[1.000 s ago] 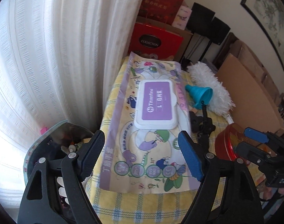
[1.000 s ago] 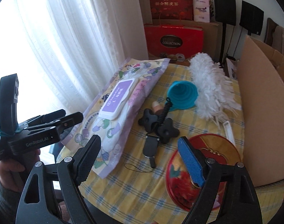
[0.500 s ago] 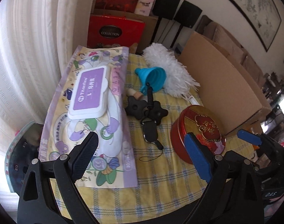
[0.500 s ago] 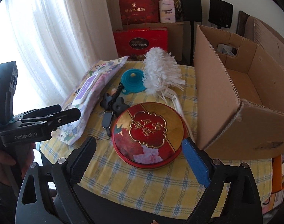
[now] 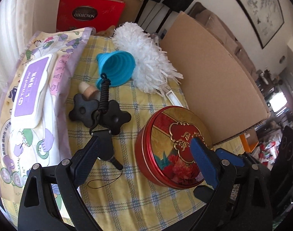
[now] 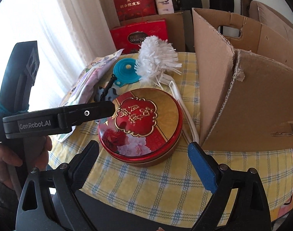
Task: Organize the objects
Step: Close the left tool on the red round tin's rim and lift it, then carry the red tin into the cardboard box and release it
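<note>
Both tongs, left tongs [image 5: 144, 159] and right tongs [image 6: 142, 159], hang spread and empty-jawed over the red tin [image 6: 140, 125] on the checked surface [image 6: 146, 188].

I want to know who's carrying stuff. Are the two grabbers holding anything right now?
No. The left gripper and right gripper are both open and empty, hovering above the round red and gold tin.

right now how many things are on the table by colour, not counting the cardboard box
red: 1, round tin
blue: 1, funnel
white: 1, duster
purple and white: 1, pack of wipes
black: 1, bundle of knobs with a cord and strap
tan: 1, small wooden piece
total: 6
</note>
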### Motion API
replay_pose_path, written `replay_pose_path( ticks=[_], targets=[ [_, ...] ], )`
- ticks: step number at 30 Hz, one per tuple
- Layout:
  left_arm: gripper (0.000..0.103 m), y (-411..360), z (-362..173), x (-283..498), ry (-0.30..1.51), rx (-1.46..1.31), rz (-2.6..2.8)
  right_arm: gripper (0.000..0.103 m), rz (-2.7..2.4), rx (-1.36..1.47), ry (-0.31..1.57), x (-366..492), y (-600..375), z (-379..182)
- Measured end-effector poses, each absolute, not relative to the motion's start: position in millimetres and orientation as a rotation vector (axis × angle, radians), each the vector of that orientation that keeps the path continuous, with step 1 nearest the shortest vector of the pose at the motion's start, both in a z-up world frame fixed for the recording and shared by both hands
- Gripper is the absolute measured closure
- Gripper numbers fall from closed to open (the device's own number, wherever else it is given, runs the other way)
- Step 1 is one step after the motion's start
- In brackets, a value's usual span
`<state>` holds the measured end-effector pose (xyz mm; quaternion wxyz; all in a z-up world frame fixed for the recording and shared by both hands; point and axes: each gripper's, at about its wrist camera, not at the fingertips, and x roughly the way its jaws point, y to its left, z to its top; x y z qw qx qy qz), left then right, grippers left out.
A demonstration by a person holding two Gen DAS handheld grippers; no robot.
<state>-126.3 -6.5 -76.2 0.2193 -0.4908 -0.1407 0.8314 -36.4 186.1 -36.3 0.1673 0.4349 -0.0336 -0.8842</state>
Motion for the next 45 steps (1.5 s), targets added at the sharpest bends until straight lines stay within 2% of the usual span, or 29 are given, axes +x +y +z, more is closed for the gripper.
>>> replay_pose_path(
  ticks=[7, 11, 18, 25, 31, 38, 45],
  targets=[
    [0.013, 10.1, -85.1, -143.0, -0.411, -1.37, 2.213, 0.012, -2.496, 1.235, -0.098, -44.2, 180.7, -48.8],
    [0.019, 20.5, -89.9, -145.8, -0.4, -1.375, 2.164, 0.011, -2.498, 1.204, -0.098, -46.9, 178.4, -51.5],
    [0.018, 25.3, -90.3, -144.1, -0.382, -1.368, 2.171, 0.007, -2.499, 1.182, -0.066, -50.2, 173.4, -53.8],
    [0.018, 18.1, -72.7, -131.0, -0.377, -1.35, 2.221, 0.008, -2.505, 1.151, -0.03, -43.6, 166.3, -46.5],
    [0.018, 14.2, -35.8, -112.4, -0.38, -1.288, 2.271, 0.008, -2.515, 1.096, -0.043, -32.3, 163.6, -16.4],
    [0.018, 24.3, 28.2, -107.9, -0.384, -1.189, 2.284, 0.011, -2.581, 0.991, -0.028, -21.4, 176.9, 45.2],
    [0.018, 63.5, 80.5, -125.3, -0.368, -1.116, 2.3, 0.011, -2.689, 0.937, 0.003, -28.2, 201.8, 93.3]
  ],
)
